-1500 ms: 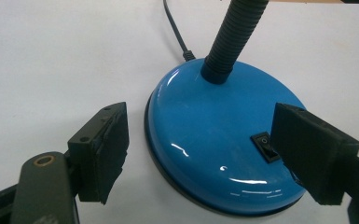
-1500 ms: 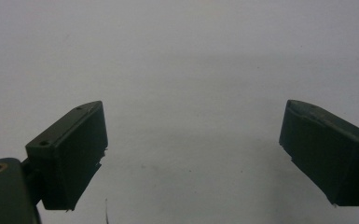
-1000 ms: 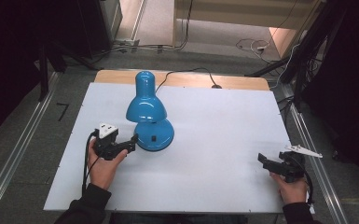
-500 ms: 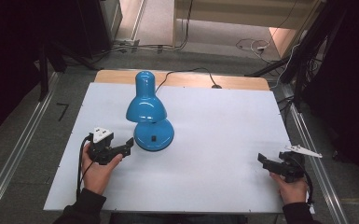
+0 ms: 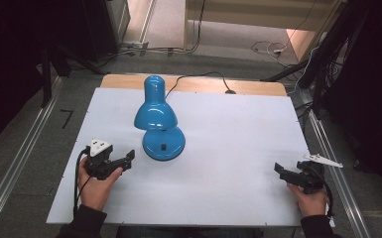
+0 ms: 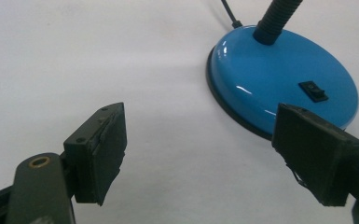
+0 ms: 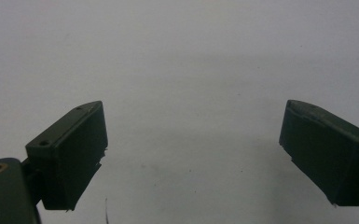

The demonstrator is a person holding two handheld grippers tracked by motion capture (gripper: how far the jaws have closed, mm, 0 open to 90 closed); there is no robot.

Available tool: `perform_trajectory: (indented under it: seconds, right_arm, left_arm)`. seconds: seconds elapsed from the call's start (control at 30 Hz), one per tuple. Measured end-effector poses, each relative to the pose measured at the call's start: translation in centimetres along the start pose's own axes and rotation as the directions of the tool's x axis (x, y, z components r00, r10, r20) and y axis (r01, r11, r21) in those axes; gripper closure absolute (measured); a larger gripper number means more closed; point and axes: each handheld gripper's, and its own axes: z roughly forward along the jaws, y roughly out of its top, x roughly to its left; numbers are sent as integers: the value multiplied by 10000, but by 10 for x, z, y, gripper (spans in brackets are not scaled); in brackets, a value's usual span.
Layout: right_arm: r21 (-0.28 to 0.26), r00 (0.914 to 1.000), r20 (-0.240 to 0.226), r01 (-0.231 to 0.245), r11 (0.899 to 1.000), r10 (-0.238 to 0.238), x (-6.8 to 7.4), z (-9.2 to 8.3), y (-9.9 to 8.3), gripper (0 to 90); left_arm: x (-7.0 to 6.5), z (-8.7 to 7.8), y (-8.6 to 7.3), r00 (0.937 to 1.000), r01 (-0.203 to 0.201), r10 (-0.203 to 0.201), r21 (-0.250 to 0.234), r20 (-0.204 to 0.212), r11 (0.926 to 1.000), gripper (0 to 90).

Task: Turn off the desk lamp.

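While my left gripper [image 5: 125,159] and right gripper [image 5: 281,170] both rest wide open and empty on the white tabletop [image 5: 228,139], the blue desk lamp [image 5: 158,120] stands at one o'clock from the left one, close by. Beyond, at twelve, runs a wooden table edge [image 5: 258,87], then grey floor [image 5: 228,39] with cables.

The high view looks forward and down from above the near edge of the white table [image 5: 228,148], taking in the whole top and the floor beyond. The left gripper view sits low and close over the table, facing the blue lamp [image 6: 284,79] base, which the high view shares [image 5: 162,141]. The right gripper view looks low along bare table at the near right
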Motion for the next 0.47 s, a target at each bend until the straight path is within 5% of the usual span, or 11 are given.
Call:
perform_trajectory:
  seconds: [0.3, 0.47]
  right_arm:
    - [-9, 10000, -8, 8, 10000, -8, 0, 0, 0, 64]
    - [-50, 10000, -14, 48, 10000, -48, 0, 0, 0, 64]
  left_arm:
    - [19, -2, -9, 9971, 164, -145, 250, -743, 9996, 185]
    - [26, 7, -15, 9917, 218, -112, 821, -1280, 9964, 137]
